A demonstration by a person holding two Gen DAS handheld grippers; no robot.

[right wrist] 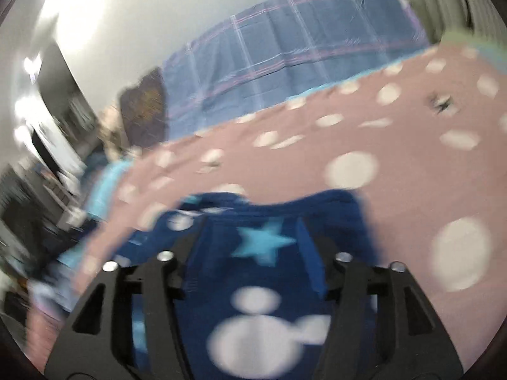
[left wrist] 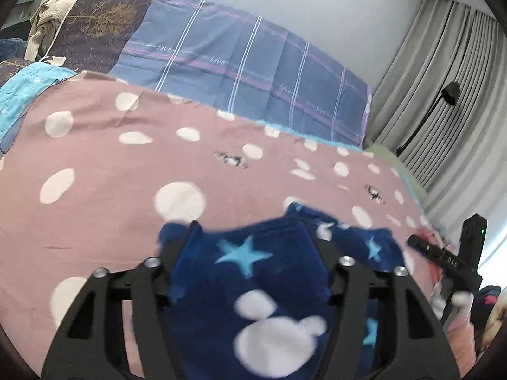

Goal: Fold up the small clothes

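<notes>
A small dark blue fleece garment (left wrist: 253, 288) with light blue stars and white mouse-head shapes lies on the pink, white-dotted bedspread (left wrist: 126, 174). My left gripper (left wrist: 247, 221) is open just above it. The black fingers (left wrist: 187, 240) stand wide apart and the fabric shows between them, with neither finger pressing it. In the blurred right wrist view the same garment (right wrist: 253, 285) lies on the bedspread (right wrist: 396, 145). My right gripper (right wrist: 248, 221) is open over the cloth in the same way. The right gripper's black body (left wrist: 443, 256) also shows at the garment's right end.
A blue checked sheet (left wrist: 237, 57) and a dark tree-print pillow (left wrist: 101, 22) lean against the wall behind the bed. Grey curtains (left wrist: 443, 79) and a black lamp (left wrist: 450, 91) stand at the right. Beige clothes (left wrist: 47, 15) are piled at the far left, colourful ones (left wrist: 488, 310) at the right edge.
</notes>
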